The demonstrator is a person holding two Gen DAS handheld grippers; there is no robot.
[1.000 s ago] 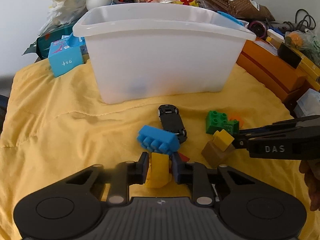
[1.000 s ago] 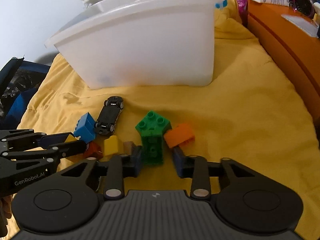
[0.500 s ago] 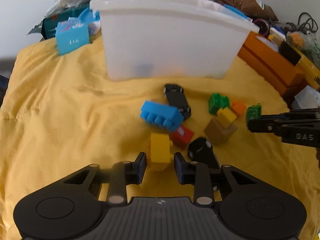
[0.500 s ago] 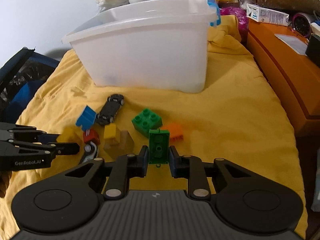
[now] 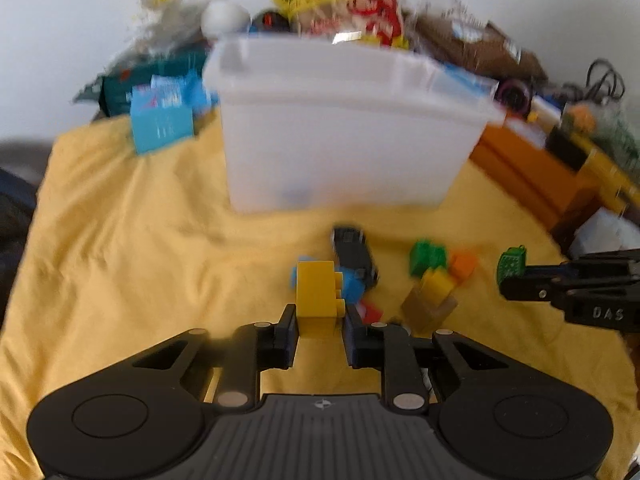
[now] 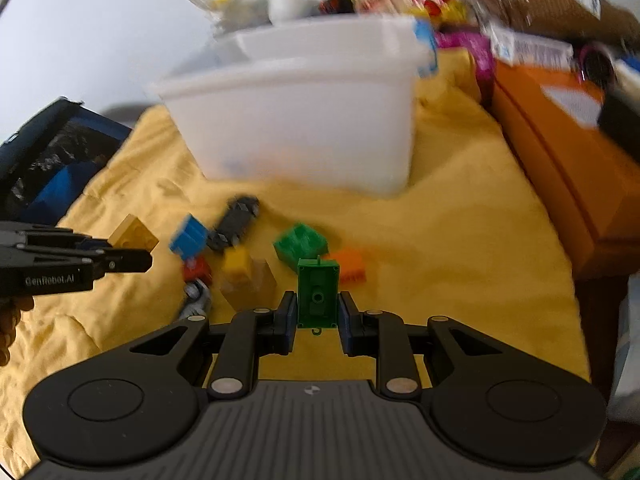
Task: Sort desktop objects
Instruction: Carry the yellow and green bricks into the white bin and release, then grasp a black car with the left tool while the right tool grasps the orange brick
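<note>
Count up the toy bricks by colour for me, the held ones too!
yellow brick: 2
green brick: 2
blue brick: 1
orange brick: 1
brown brick: 1
Total: 7 bricks. The red piece is too blurred to call.

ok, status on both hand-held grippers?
Left hand-held gripper shut on yellow block. Right shut on green block. White bin ahead, path clear.

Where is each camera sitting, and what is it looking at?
Left wrist: on the left tongs, gripping a yellow block, facing the white bin; right tongs at right.
Right wrist: on the right tongs, gripping a green block, facing the bin; left tongs and a hand at left.
Shared: bin, black toy car.
</note>
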